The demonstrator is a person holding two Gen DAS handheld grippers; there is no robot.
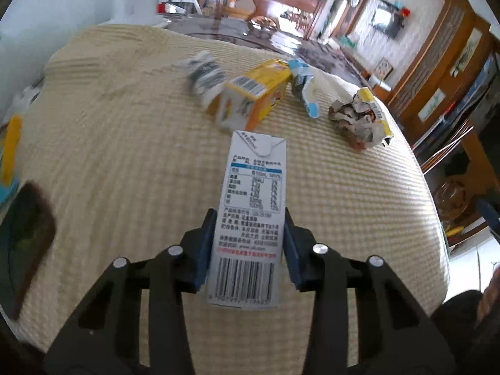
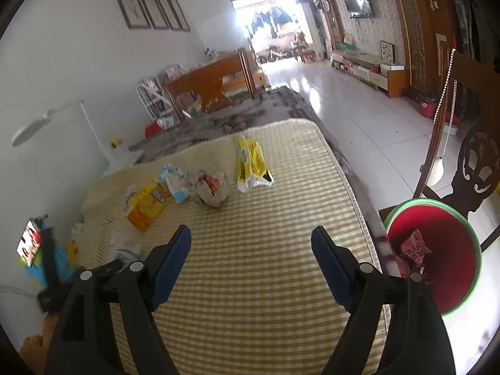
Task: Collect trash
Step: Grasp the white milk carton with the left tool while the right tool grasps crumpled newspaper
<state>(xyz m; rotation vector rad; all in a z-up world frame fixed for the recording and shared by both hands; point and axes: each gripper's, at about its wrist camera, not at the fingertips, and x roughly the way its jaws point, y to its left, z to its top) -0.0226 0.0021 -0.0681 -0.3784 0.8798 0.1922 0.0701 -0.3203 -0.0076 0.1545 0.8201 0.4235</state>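
**A:** What is nearest in the left wrist view?

**B:** The left gripper (image 1: 247,243) is clenched on a white milk carton (image 1: 250,209), its blue pads pressed against both long sides. The carton points away from the camera, barcode closest, held above the desk (image 1: 125,172), which is covered with a cream checked cloth.

**A:** And the right side?

**B:** The right gripper (image 2: 251,256) is released, its jaws wide apart with nothing between them, hovering over the same cloth. Just beside the desk's right edge stands a red bin (image 2: 453,281) with a green rim. A pink wrapper (image 2: 414,248) already lies inside it.

**A:** So how far along is the collecting?

**B:** Early, I judge. One piece is binned and one carton is in hand, not yet dropped.

**A:** What remains farther out?

**B:** Mid-desk, a yellow box (image 1: 250,97) on its side, with a blurred grey-and-white wrapper (image 1: 204,73) just behind it. Beside those, a crushed blue-and-white carton (image 1: 304,89) and a crumpled paper wad (image 1: 356,118). Farthest, near the far edge in the right wrist view, lies a flattened yellow packet (image 2: 251,165). That is five pieces left.
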